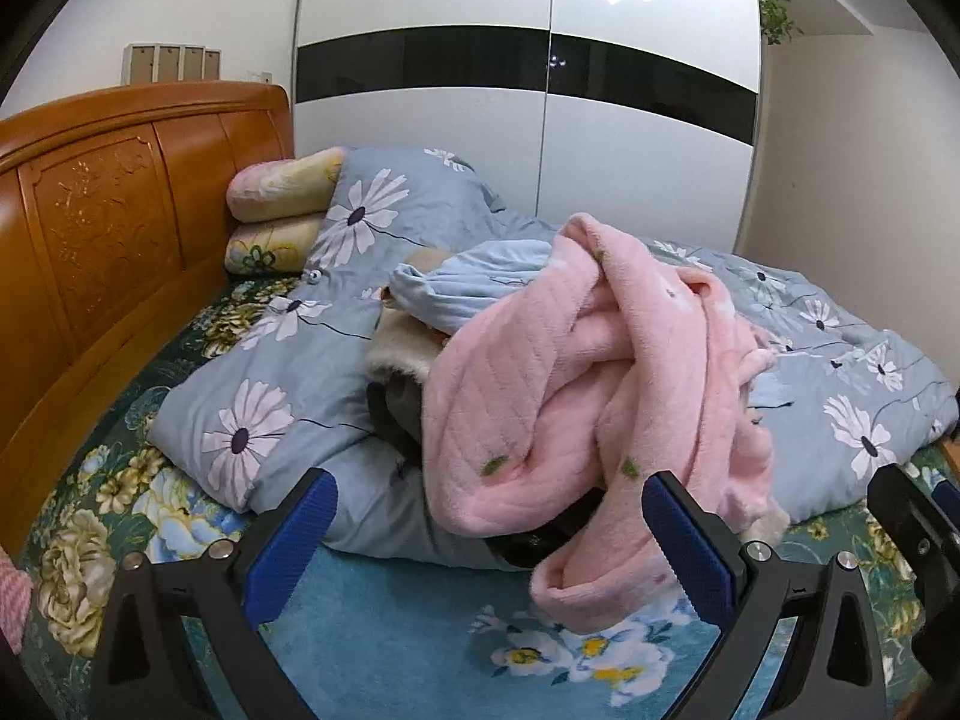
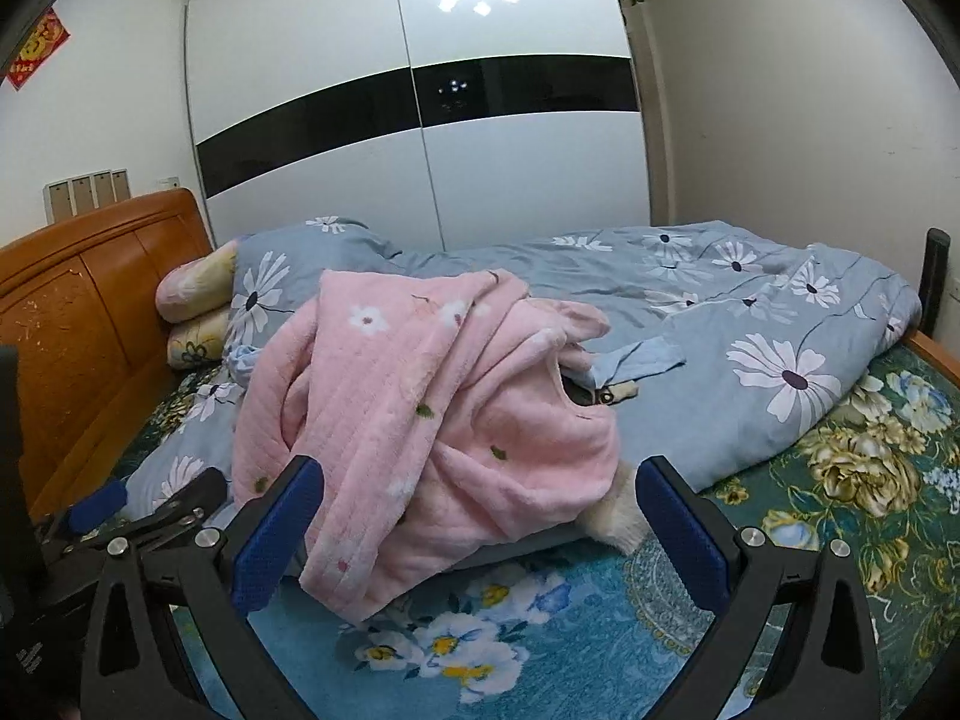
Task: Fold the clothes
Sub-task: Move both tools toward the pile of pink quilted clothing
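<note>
A crumpled pink fleece garment (image 1: 576,396) lies on top of a pile of clothes on the bed; it also shows in the right wrist view (image 2: 420,414). Under it are a light blue garment (image 1: 474,288), a cream fuzzy piece (image 1: 402,342) and something dark. My left gripper (image 1: 489,540) is open and empty, just short of the pile's near edge, with a pink fold hanging between its fingers. My right gripper (image 2: 480,528) is open and empty, facing the pink garment's front edge. The left gripper also shows at the lower left of the right wrist view (image 2: 144,510).
A grey-blue daisy duvet (image 2: 750,324) is bunched across the bed behind the pile. Floral pillows (image 1: 282,210) lean on the wooden headboard (image 1: 108,228) at left. The teal floral bedsheet (image 2: 540,630) lies in front. A white wardrobe (image 2: 420,138) stands behind the bed.
</note>
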`<state>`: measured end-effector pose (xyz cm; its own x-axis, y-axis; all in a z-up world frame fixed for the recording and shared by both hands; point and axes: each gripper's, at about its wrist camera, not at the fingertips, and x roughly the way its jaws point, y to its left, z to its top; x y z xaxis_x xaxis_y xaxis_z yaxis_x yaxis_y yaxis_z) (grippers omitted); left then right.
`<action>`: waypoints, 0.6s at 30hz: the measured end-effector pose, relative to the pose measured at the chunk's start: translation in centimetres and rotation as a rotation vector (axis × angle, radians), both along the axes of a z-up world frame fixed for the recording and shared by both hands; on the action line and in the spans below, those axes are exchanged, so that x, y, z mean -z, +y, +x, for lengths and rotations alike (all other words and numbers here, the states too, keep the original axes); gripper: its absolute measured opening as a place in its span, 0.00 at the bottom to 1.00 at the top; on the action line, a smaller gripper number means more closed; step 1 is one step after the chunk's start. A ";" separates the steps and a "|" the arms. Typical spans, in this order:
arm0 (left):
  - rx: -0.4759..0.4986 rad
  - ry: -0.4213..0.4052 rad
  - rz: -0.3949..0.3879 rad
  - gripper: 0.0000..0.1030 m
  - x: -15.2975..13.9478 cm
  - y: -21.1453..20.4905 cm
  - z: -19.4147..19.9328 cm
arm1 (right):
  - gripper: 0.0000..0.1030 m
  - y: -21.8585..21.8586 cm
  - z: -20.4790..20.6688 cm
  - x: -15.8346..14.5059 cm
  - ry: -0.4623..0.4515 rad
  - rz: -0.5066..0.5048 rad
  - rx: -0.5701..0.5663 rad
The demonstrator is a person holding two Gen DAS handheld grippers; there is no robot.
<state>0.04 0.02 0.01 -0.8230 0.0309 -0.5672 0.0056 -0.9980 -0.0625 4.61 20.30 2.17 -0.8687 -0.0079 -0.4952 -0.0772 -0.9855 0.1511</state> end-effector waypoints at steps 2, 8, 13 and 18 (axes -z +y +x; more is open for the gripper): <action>0.005 -0.001 -0.008 1.00 0.0 0.1 0.2 | 1.00 -0.1 0.0 0.0 0.000 -0.003 -0.004; 0.009 -0.063 -0.006 1.00 -0.3 1.6 -0.4 | 1.00 1.4 0.3 -0.9 -0.001 -0.054 -0.040; 0.015 -0.072 0.019 1.00 0.4 1.7 -0.9 | 1.00 2.3 0.0 -1.1 -0.026 -0.087 -0.042; 0.011 -0.080 0.022 1.00 0.0 1.4 -0.9 | 1.00 1.4 -0.4 -0.9 -0.049 -0.076 -0.050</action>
<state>-0.84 1.44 -0.04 -0.7745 0.0532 -0.6303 0.0001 -0.9964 -0.0842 4.18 21.67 3.09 -0.8413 -0.0902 -0.5330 -0.0368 -0.9741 0.2230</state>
